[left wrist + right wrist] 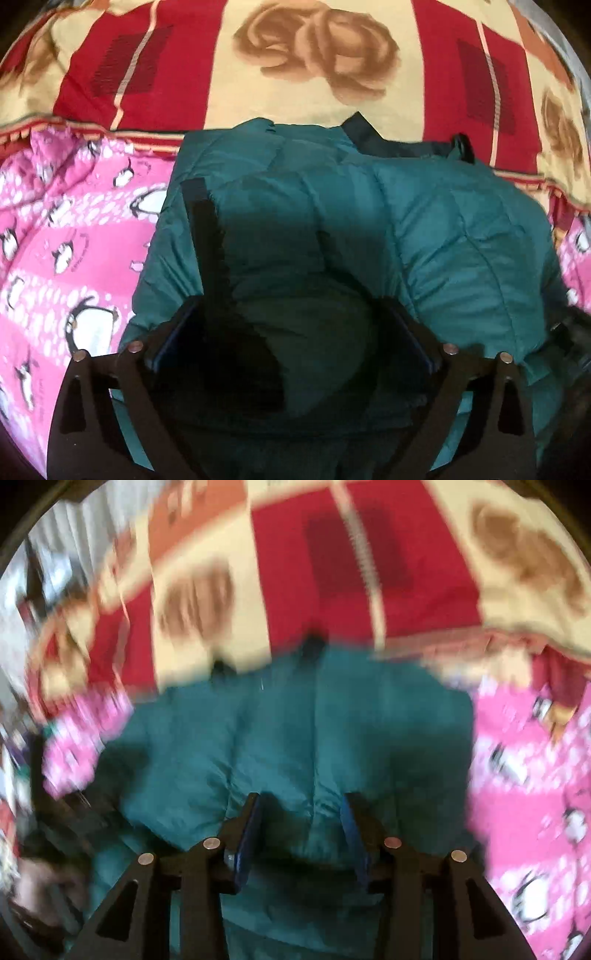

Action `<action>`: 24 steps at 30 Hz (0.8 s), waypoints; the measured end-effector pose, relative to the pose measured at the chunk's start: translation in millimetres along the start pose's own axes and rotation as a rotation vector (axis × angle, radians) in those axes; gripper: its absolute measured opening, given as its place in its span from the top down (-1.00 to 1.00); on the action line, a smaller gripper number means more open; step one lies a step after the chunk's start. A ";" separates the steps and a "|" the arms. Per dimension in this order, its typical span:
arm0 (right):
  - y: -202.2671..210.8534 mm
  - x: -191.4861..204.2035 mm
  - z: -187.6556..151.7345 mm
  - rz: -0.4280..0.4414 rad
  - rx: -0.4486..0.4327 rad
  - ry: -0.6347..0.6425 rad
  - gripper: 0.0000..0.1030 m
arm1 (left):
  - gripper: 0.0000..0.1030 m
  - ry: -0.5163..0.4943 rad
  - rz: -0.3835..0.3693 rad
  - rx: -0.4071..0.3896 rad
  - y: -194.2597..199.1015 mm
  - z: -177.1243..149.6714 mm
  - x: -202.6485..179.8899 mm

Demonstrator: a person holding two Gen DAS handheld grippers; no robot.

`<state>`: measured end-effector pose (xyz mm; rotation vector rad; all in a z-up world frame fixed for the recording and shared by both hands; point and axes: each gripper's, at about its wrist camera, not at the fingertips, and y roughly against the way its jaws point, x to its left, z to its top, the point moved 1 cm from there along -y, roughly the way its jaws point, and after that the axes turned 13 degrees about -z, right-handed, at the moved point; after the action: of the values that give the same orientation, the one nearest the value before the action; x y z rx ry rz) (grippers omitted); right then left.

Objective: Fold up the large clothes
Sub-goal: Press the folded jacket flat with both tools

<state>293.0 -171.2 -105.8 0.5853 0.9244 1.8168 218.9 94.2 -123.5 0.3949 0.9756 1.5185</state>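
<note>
The left gripper (291, 332) hangs wide open over the teal puffer jacket (369, 229), gripping nothing. The right gripper (301, 830) stands half open over the jacket too; blur hides any pinch. The jacket lies bundled compactly where the pink penguin blanket (66, 240) meets the red-and-cream cover (314, 55), seemingly nearly folded.

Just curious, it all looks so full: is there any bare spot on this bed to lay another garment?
Yes: the red and cream rose blanket lies bare beyond the teal puffer jacket. The pink penguin blanket beside the jacket is free too, though rumpled. The near middle is crowded by the jacket.
</note>
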 end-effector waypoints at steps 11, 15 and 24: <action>0.4 -9.0 -12.2 0.030 -0.083 -0.035 0.17 | -0.99 -0.008 0.011 -0.044 -3.1 -10.5 -2.1; -1.8 -9.2 -11.3 0.049 -0.093 -0.054 0.17 | -0.99 -0.022 0.029 -0.061 -3.7 -11.9 -4.6; -3.4 -8.2 -10.9 0.045 -0.097 -0.057 0.17 | -0.99 -0.018 0.018 -0.074 -4.5 -12.2 -2.8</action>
<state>290.1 -181.5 -114.9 0.5989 0.7859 1.8645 213.5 87.0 -133.3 0.3652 0.9011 1.5599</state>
